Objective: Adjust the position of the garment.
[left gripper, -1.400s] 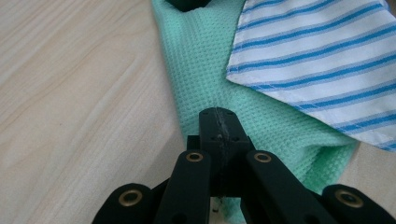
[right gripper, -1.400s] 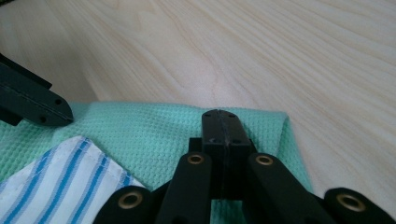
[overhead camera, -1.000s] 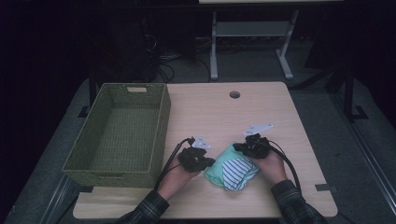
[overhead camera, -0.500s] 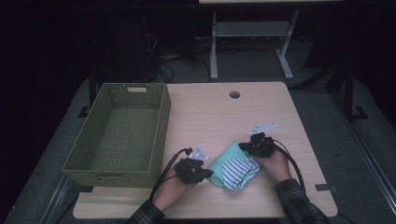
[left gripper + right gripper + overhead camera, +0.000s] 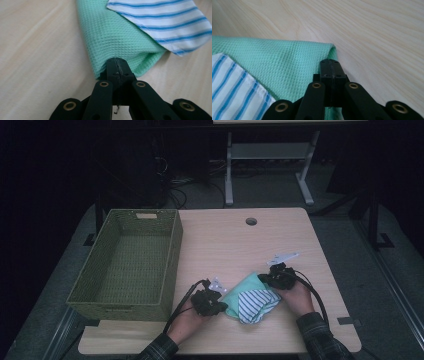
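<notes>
On the pale wooden table, a woven green basket is standing empty along the left side, probably waiting to receive the laundry. Near the front edge a mint-green waffle cloth is lying with a blue-striped white cloth on top of it. The left gripper is clamping a folded edge of the green cloth, and the right gripper is pinching its far corner, apparently to keep the fabric taut for folding or lifting. Compared with a second ago, the left hand is sitting nearer the front edge, and the cloth is stretching out longer between the two grippers.
</notes>
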The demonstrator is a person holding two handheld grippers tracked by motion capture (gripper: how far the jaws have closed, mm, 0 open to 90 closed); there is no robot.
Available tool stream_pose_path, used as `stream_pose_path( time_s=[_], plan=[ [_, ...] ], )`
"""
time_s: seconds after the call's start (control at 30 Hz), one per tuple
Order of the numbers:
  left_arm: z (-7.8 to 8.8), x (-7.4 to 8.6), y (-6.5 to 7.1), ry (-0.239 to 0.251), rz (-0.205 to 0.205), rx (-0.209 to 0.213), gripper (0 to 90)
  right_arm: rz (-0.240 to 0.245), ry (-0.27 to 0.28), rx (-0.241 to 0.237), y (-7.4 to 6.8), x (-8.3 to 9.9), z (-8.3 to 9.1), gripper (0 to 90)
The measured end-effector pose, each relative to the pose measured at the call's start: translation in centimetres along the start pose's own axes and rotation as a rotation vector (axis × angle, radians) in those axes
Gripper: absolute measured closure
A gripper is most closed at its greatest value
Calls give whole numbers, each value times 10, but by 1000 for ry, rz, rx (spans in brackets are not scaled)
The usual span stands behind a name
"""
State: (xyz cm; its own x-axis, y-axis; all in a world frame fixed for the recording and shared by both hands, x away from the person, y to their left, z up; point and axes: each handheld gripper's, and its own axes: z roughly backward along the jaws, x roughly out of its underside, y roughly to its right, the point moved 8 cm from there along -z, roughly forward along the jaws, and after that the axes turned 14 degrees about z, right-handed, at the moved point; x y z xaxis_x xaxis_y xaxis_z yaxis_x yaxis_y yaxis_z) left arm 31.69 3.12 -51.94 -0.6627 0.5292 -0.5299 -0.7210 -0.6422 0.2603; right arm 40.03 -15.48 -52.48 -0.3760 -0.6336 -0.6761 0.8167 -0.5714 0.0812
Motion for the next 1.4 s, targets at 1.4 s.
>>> stream_pose_path(
  time_s=[1.4],
  plan=[
    [-17,-61,-53,74,107,-76,815,-21,-7,36,-13,37,54,896]
  ],
)
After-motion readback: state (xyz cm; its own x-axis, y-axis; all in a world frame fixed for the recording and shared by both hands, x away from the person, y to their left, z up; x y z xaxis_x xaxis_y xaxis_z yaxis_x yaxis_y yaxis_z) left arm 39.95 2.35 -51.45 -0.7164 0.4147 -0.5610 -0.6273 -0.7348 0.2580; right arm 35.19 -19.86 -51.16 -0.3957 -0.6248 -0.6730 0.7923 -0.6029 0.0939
